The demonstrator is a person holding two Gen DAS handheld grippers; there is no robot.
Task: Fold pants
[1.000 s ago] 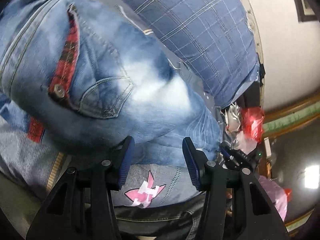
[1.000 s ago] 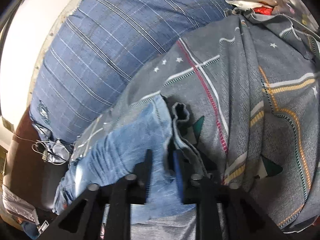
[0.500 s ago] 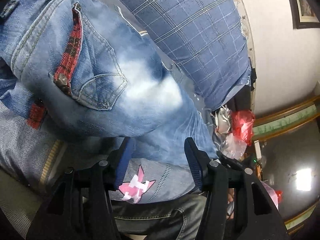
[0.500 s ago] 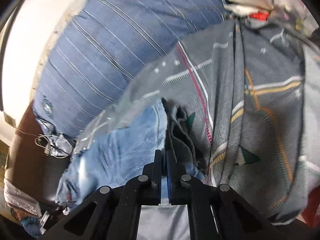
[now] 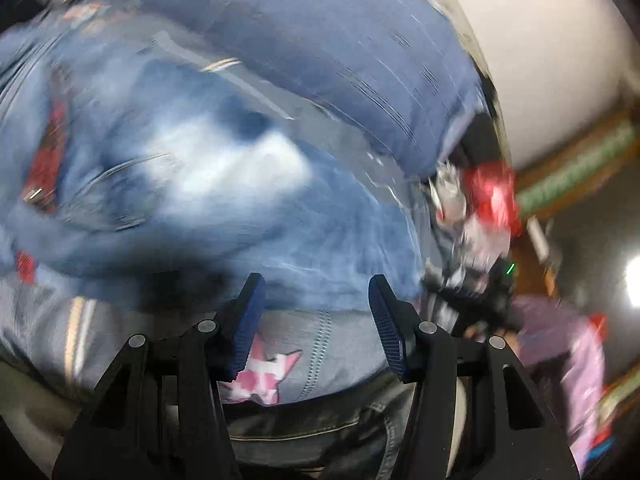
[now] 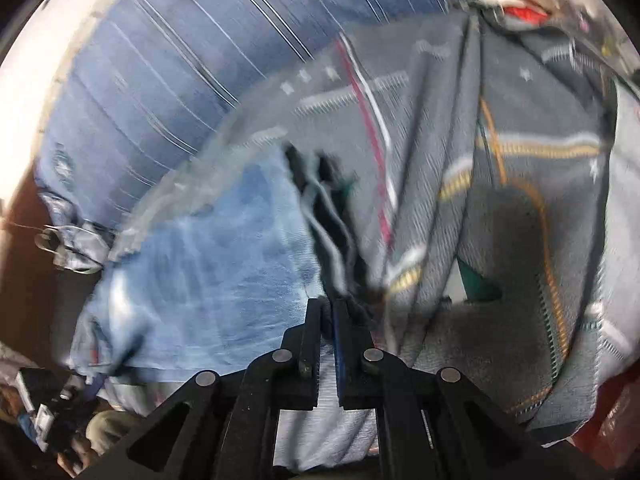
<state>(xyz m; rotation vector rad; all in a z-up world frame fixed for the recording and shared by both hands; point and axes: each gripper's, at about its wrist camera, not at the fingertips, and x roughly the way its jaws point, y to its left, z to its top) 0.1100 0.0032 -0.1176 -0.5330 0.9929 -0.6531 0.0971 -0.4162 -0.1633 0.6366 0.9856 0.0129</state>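
While both views blur: right gripper [image 6: 327, 312] clamped tight on hem edge of jeans [image 6: 208, 264], denim spreading toward 9 o'clock. Left gripper [image 5: 316, 300] spread wide, holding nothing, jeans bulk [image 5: 192, 184] just beyond tips, 10 to 12 o'clock. Grey patterned blanket [image 6: 500, 128] bunched beside clamped hem, 1 to 4 o'clock. Blue plaid pillow [image 6: 192, 52] behind, 11 o'clock. Red wrapper clutter [image 5: 492, 196] at 3 o'clock.

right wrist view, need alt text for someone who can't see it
The right hand-held gripper is shut on the edge of light blue jeans lying on a grey patterned blanket. A blue striped pillow sits behind. The picture is motion-blurred.
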